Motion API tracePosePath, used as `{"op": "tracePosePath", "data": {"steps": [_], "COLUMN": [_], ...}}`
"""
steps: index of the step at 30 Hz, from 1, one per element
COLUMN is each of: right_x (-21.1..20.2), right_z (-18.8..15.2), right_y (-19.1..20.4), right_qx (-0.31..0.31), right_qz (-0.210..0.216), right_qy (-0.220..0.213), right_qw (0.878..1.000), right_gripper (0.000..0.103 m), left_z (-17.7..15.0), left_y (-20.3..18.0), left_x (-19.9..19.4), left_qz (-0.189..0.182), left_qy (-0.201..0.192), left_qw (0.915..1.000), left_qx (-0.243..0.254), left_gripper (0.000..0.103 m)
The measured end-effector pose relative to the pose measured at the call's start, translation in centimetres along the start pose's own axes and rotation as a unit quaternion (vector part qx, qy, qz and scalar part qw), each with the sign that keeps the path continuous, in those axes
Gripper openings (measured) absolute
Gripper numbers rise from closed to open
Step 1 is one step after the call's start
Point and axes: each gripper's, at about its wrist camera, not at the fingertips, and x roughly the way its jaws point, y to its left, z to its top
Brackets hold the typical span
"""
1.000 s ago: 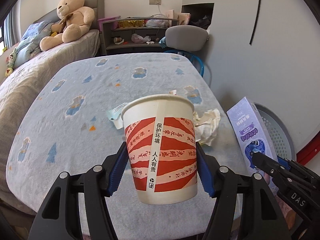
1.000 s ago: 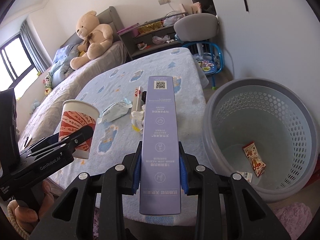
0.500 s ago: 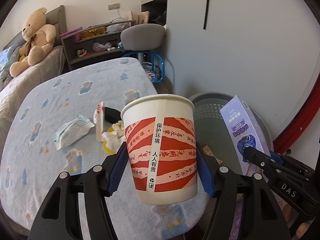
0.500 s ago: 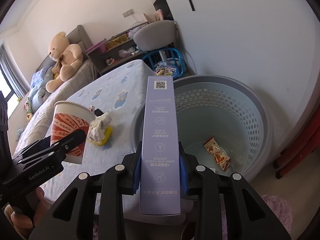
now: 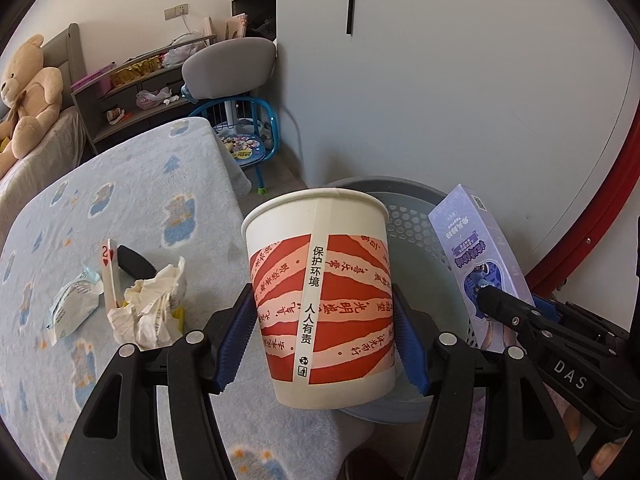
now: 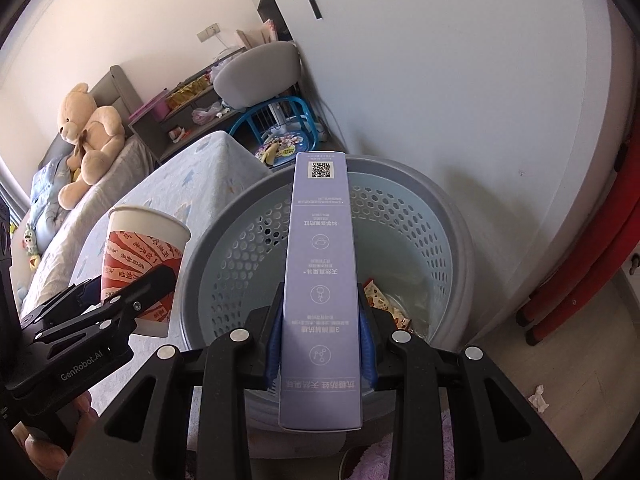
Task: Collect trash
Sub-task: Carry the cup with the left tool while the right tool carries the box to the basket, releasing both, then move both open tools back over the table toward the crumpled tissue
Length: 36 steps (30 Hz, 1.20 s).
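My left gripper [image 5: 322,336] is shut on a red-and-white paper cup [image 5: 320,292], upright, held at the table's right edge beside the grey laundry-style basket [image 5: 416,236]. My right gripper [image 6: 320,328] is shut on a long purple box [image 6: 320,280], held over the basket [image 6: 460,240]. The cup also shows in the right wrist view [image 6: 140,256], left of the basket. The purple box also shows in the left wrist view [image 5: 480,264]. A snack wrapper [image 6: 380,300] lies in the basket's bottom.
On the blue blanket-covered table [image 5: 120,208] lie crumpled paper [image 5: 152,312], a plastic wrapper [image 5: 72,308], a playing card [image 5: 109,276] and a black object [image 5: 134,264]. A blue chair [image 5: 236,80], shelves, a teddy bear [image 5: 28,96] and a red frame [image 6: 600,240] stand around.
Both grippers have swung right, away from the table and toward the basket. The purple box now sits over the basket's opening. Both keep their hold.
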Motion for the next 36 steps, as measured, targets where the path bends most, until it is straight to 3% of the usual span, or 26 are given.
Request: {"op": "tracePosePath", "data": {"steps": [15,18,20,22,36], "right_x": [1.2,0.9,0.6,0.4,-0.6], "right_z": [0.9,1.1,1.1,1.0,0.2], "right_y": [-1.8,-1.7,-1.7,-1.8,-1.5], "right_qx": [0.009,0.005,0.007,0.009,0.015], "right_qz": [-0.009,-0.016,-0.015,-0.013,-0.005], "right_qy": [0.010,0.001,-0.005,-0.008,-0.010], "right_qw": [1.000,1.000,1.000,1.000,1.000], "right_gripper": [0.033,0.039,0.052,0.056,0.066], "left_z": [0.8,0.9,0.9,0.8,0.0], "left_y": [-1.4,-1.3,-1.2,-1.0,-0.4], "left_x": [2.4,2.1,1.8,1.5,-0.4], "left_qz": [-0.001,0.004,0.007,0.009,0.018], "left_qy": [0.021,0.019,0.015,0.014,0.005], "left_qw": [0.9998,0.9998,0.9998,0.9998,0.9995], "left_qx": [-0.001,-0.004,-0.009,-0.012,-0.025], "left_gripper": [0.063,0.070,0.074,0.076,0.077]}}
